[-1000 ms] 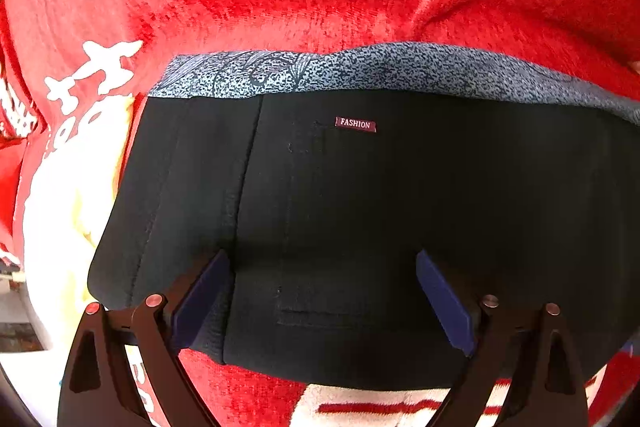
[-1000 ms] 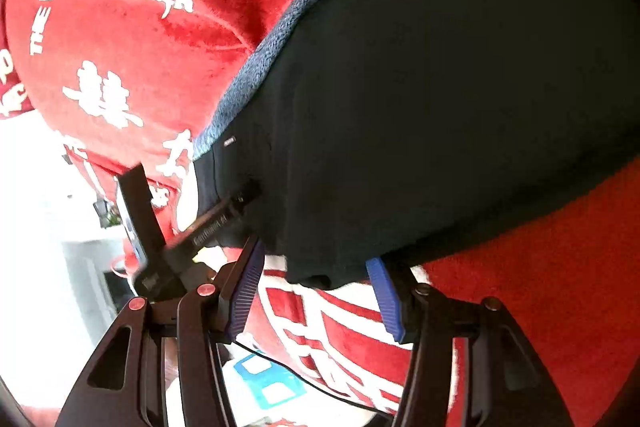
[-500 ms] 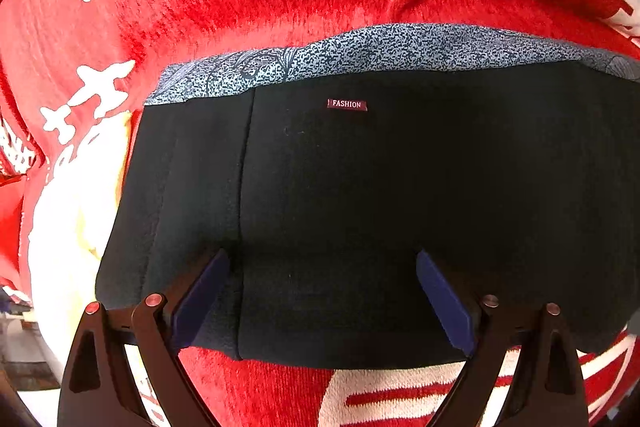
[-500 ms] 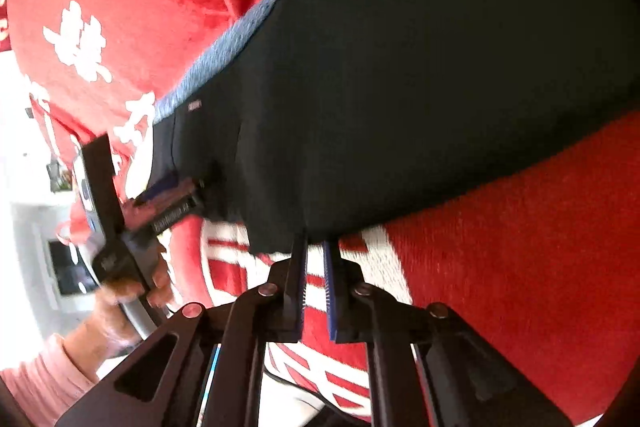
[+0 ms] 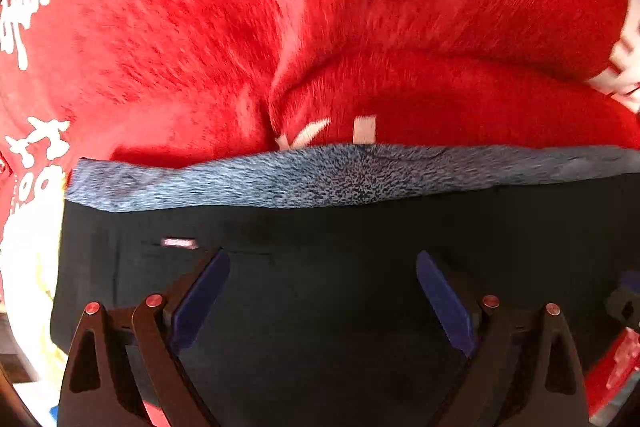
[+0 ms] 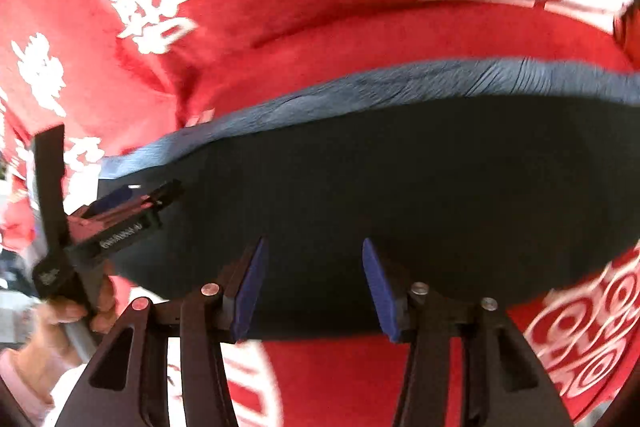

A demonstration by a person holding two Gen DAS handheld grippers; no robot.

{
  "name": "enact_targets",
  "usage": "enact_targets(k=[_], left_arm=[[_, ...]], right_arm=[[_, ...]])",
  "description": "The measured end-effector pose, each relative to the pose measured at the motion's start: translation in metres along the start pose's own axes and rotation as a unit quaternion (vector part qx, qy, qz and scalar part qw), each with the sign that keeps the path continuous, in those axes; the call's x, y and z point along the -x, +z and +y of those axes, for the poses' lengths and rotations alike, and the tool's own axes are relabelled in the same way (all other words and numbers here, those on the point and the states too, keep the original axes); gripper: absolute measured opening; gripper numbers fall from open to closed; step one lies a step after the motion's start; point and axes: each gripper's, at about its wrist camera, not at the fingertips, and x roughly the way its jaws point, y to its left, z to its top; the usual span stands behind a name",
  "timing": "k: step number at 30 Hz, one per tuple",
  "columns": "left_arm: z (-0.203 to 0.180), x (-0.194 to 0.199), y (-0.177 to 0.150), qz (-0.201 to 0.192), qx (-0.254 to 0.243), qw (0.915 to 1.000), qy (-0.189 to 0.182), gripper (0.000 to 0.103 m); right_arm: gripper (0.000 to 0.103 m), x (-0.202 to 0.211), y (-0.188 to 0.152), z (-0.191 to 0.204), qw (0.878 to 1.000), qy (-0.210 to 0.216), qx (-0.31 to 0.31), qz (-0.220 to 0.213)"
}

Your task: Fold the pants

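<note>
The right tool (image 6: 311,287) hangs over the near edge of the black pants (image 6: 400,187). Its jaws have just been opening, now stand about half apart, and nothing is caught between the blue pads. The left tool (image 5: 322,301) is spread wide above the same cloth, its pads clear of it and empty too; from the right wrist view it sits at nine o'clock, held by a hand (image 6: 64,311) in a pink sleeve (image 6: 16,379).

The pants lie folded into a flat dark band, with a blue-grey patterned waistband (image 5: 340,175) along the far edge at twelve o'clock and a small label (image 5: 179,243) near the left end.

The likely trouble, as I judge it: the plush red blanket (image 5: 200,27) underneath is soft and rumpled, so a downward pinch could gather blanket pile with the trouser edge, or take only the top layer and pull the fold open. With the two tools at uneven ends, a lift could skew the band.

The blanket carries large white lettering and swells into ridges beyond the waistband. Of the room, only a bright, blurred strip shows at eight o'clock in the right wrist view.
</note>
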Motion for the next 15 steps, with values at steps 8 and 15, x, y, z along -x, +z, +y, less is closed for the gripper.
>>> enact_targets(k=[8,15], left_arm=[[0.038,-0.011,-0.003,0.027,0.068,0.9973,0.008,0.103],[0.086,-0.025,0.028,0.014,0.093,0.9926,0.076,0.103]], right_arm=[[0.054,-0.01,-0.01,-0.03,1.0,0.0,-0.003,0.002],[0.065,-0.015,-0.013,-0.019,1.0,-0.006,0.023,0.007]])
